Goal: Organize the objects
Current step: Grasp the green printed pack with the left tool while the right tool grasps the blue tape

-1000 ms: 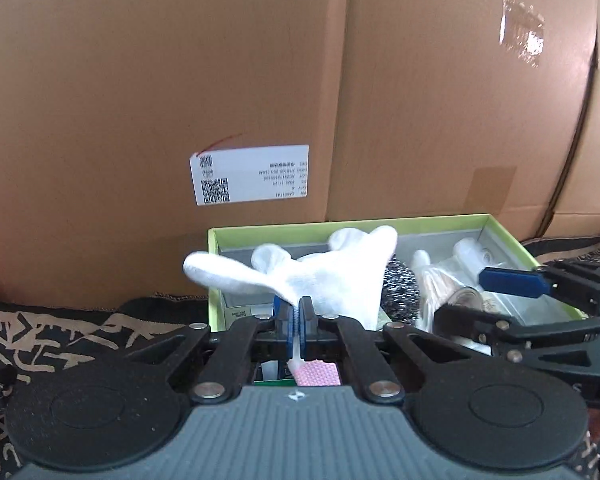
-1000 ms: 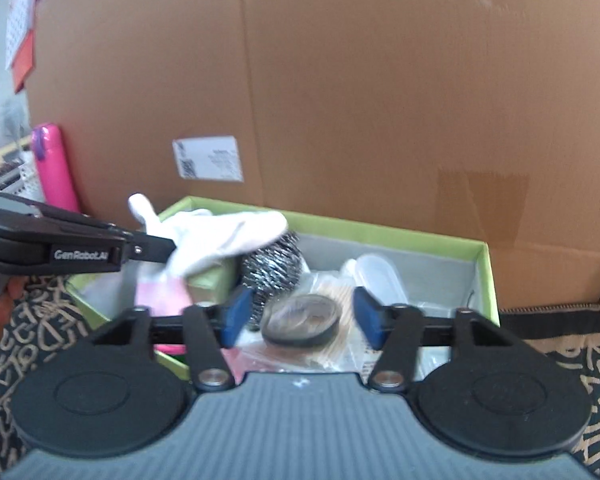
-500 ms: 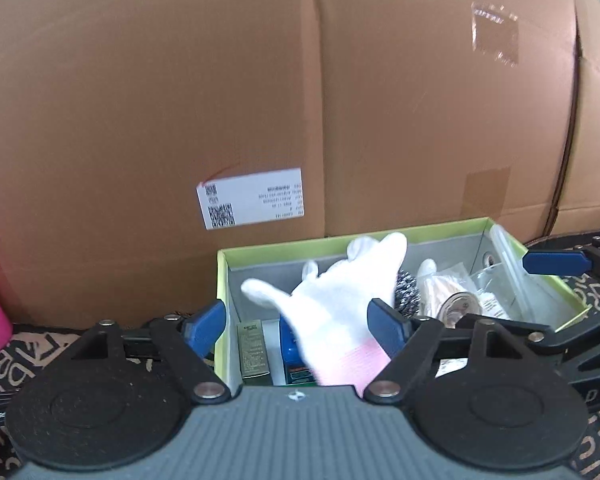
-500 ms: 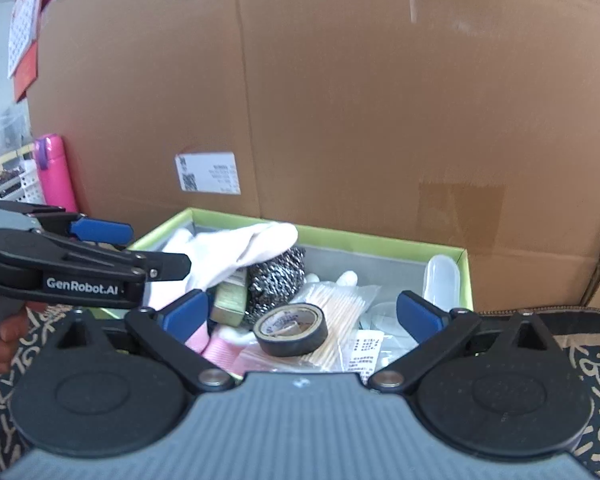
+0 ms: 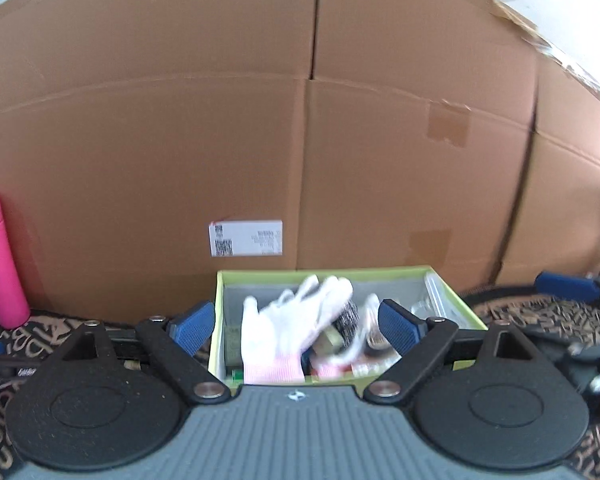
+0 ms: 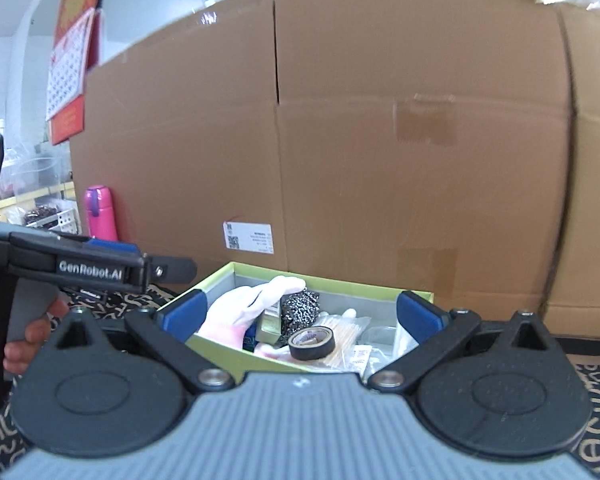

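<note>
Left gripper (image 5: 296, 326) jaws opening, nothing between; right gripper (image 6: 302, 314) spread wide, empty; white glove (image 5: 292, 320) lying in green box (image 5: 448, 280).

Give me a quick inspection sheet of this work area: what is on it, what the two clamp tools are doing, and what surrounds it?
Surface: black cloth with tan squiggle pattern.
Job's things: lime-green open cardboard box holding a white fabric glove with pink cuff, a steel wire scourer, a black roll of tape, a bag of wooden sticks and clear plastic items.
Clutter: pink flask standing left of the box.
Grippers: left gripper opening, pads clear of the glove; right gripper wide open, holding nothing. Both short of the box.
Cables: nothing seen.
Surroundings: large brown cardboard cartons with a white label behind; red calendar on the wall.
</note>
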Demonstrator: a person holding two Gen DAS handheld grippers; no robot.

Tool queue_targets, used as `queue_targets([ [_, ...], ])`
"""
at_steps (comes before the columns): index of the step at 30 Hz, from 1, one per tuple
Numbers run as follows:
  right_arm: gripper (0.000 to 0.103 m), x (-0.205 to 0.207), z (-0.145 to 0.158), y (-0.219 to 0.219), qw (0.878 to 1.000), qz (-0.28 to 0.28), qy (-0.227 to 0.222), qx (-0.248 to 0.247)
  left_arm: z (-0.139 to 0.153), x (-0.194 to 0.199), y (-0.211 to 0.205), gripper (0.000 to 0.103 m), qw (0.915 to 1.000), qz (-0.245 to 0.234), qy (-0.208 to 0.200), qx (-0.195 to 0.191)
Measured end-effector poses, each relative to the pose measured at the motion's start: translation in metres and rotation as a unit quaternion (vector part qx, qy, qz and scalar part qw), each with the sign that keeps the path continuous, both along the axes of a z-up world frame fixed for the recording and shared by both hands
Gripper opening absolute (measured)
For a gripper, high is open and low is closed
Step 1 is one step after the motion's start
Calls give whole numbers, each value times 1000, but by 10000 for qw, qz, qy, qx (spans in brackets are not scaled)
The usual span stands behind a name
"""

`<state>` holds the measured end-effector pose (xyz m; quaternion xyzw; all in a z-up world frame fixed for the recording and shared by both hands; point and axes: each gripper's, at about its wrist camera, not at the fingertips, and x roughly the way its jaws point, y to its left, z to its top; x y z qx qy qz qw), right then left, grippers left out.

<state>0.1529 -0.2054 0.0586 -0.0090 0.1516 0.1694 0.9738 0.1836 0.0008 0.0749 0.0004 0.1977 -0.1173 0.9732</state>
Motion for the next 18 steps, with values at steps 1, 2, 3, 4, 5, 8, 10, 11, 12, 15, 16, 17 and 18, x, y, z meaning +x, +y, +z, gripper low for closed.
queue_targets([
  [1, 103, -9, 1, -3, 10000, -10, -58, 13, -3, -8, -1, 92, 10000, -33, 19, 9],
  [2, 103, -20, 1, -8, 9999, -3, -109, 59, -6, -16, -2, 92, 10000, -86, 34, -24],
  [3, 103, -28, 0, -12, 9998, -9, -138, 125, -11, -23, -2, 92, 9999, -125, 66, -67],
  [4, 103, -37, -2, -16, 9997, -28, -154, 187, -15, -29, -3, 92, 9998, -132, 107, -129],
  [5, 103, -45, -4, -21, 9996, -74, -149, 228, -21, -35, -3, 92, 9996, -125, 162, -193],
  [8, 103, -64, -18, -28, 9995, -186, -48, 255, -39, -50, -4, 92, 9988, -88, 327, -345],
  [10, 103, -76, -30, -32, 9994, -261, 56, 232, -52, -56, -5, 92, 9980, -86, 457, -432],
  [11, 103, -80, -37, -33, 9992, -299, 119, 223, -58, -58, -7, 92, 9974, -97, 538, -472],
  [12, 103, -85, -45, -34, 9991, -322, 190, 218, -64, -60, -8, 92, 9967, -120, 618, -504],
  [15, 103, -97, -71, -34, 9981, -409, 441, 108, -78, -61, -16, 92, 9952, -161, 812, -516],
  [16, 103, -100, -78, -33, 9977, -444, 518, 45, -83, -57, -20, 92, 9945, -177, 894, -515],
  [17, 103, -103, -86, -33, 9971, -468, 591, -17, -87, -53, -25, 92, 9937, -192, 976, -510],
  [18, 103, -106, -92, -33, 9966, -492, 662, -74, -89, -48, -31, 92, 9932, -201, 1029, -508],
])
